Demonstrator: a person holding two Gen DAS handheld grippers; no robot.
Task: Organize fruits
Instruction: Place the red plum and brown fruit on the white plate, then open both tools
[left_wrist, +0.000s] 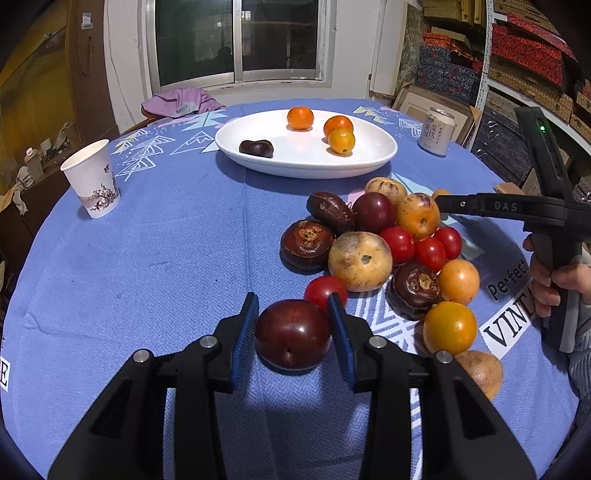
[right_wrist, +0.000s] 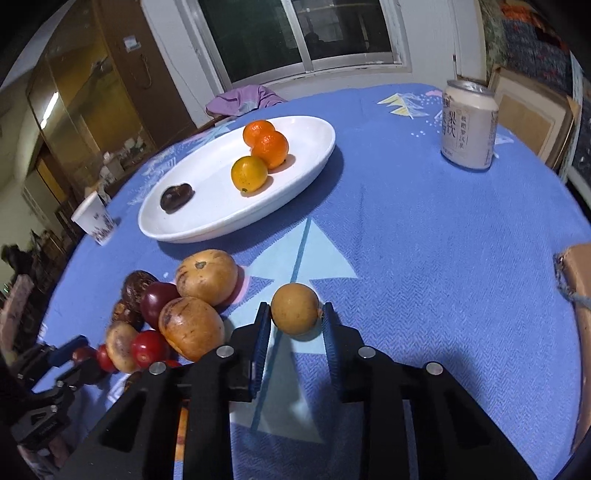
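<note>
My left gripper (left_wrist: 292, 298) is shut on a dark red plum (left_wrist: 293, 334) that rests on the blue tablecloth, with a blue pad against each side. To its right lies a pile of mixed fruit (left_wrist: 360, 260): cherry tomatoes, dark brown water chestnuts, yellow-brown and orange fruits. My right gripper (right_wrist: 295, 306) is shut on a small round tan fruit (right_wrist: 294, 310) at the pile's far right edge; the fruit sits on the cloth. The white oval plate (left_wrist: 306, 168) (right_wrist: 207, 232) behind holds two oranges, a yellow-orange citrus (right_wrist: 249, 174) and a dark brown piece (right_wrist: 176, 197).
A paper cup (left_wrist: 92, 177) stands at the left, a drinks can (left_wrist: 437, 131) at the back right, a purple cloth (left_wrist: 181, 101) at the table's far edge. A person's hand (left_wrist: 554, 280) holds the right gripper's handle. Shelves of boxes line the right wall.
</note>
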